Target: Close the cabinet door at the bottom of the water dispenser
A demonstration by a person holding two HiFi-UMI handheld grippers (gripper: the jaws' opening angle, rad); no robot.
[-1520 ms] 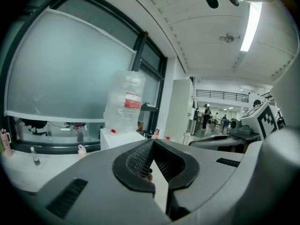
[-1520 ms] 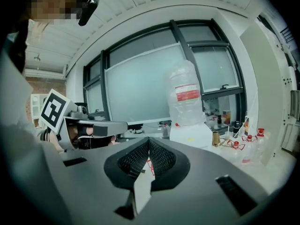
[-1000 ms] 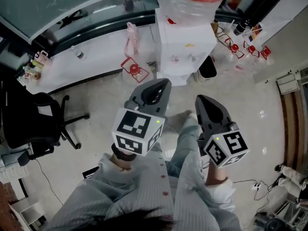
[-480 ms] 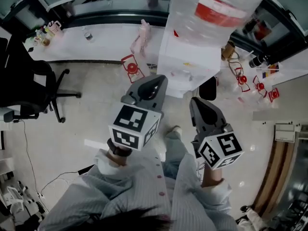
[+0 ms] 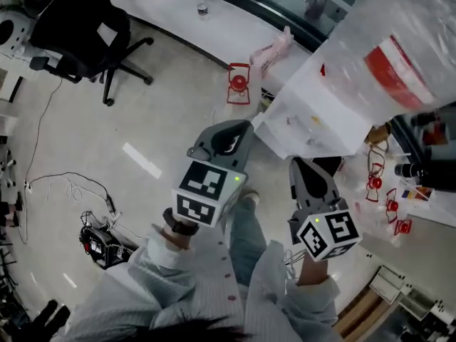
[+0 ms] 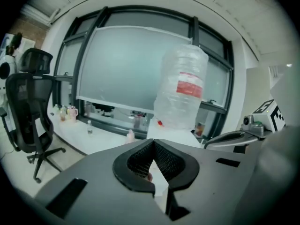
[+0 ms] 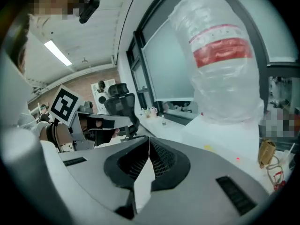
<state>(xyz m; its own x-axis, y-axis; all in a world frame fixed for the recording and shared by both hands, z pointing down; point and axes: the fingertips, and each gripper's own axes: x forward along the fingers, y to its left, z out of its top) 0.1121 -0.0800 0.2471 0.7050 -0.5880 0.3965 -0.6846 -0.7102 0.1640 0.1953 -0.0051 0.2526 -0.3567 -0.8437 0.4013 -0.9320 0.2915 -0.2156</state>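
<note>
Seen from the head view, both tools are held out side by side over the floor [image 5: 160, 109], their tips pointing toward 1 o'clock. The left gripper [image 5: 242, 127] has its jaws together, meeting at the tip with nothing between them. The right gripper [image 5: 296, 164] is just the same, pinched shut and empty. The two are near each other but do not touch.

The water dispenser [image 5: 313, 116] stands at 1 o'clock from the grippers, a white box seen from above, close ahead of their tips. A big clear bottle [image 5: 399, 41] with a red label sits on top of it. The cabinet door at its bottom can't be made out from this steep angle, and neither gripper view shows it; both look higher, at the bottle and the window [image 6: 126, 74] behind.

A long white counter [image 5: 214, 23] runs from 11 o'clock to 12 o'clock, ending by the dispenser. A small red object [image 5: 239, 85] sits on the floor at 12 o'clock, just in front of that counter. A black office chair [image 5: 82, 20] stands well apart at 10 o'clock.
</note>
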